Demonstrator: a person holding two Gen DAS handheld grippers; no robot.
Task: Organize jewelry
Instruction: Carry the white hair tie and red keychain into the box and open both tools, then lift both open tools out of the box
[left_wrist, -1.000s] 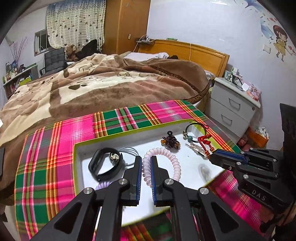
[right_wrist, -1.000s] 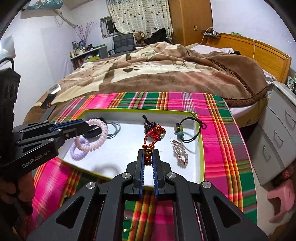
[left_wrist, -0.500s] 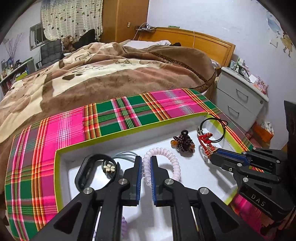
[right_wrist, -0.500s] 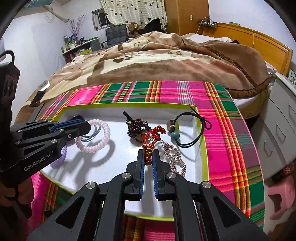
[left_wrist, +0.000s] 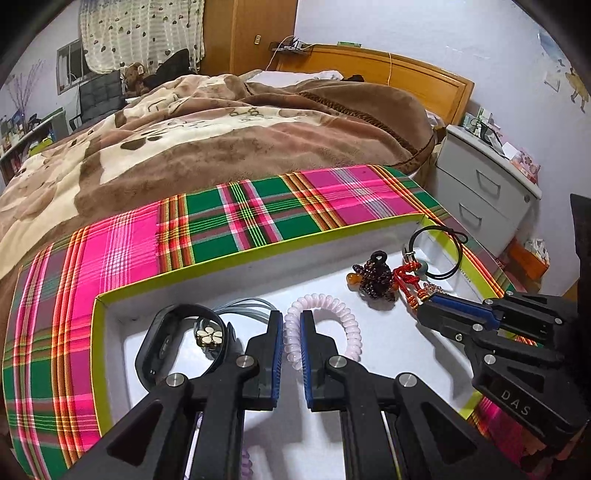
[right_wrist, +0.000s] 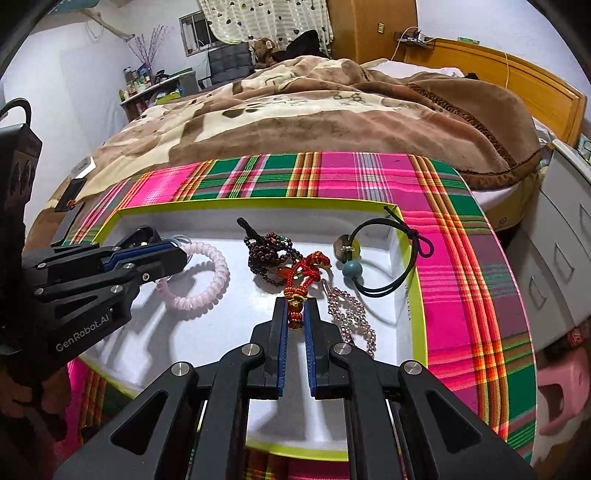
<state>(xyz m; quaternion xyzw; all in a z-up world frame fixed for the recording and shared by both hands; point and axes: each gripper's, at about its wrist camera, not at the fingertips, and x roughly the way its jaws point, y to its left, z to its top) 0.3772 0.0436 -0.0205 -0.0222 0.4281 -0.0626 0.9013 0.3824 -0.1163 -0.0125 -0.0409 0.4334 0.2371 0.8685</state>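
Both my grippers are clenched inside the white tray (right_wrist: 400, 236), the left gripper (left_wrist: 291, 325) on the pink coil bracelet (left_wrist: 332, 306), the right gripper (right_wrist: 295, 314) on the red knotted charm (right_wrist: 301, 275), so next I judge each wants lifting clear and sorting.

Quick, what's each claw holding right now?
Left gripper: shut on the pale pink spiral coil bracelet.
Right gripper: shut on the red knotted cord charm.

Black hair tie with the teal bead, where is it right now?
In the right wrist view, the black hair tie lies in the tray's far right corner, right of the red knot charm.
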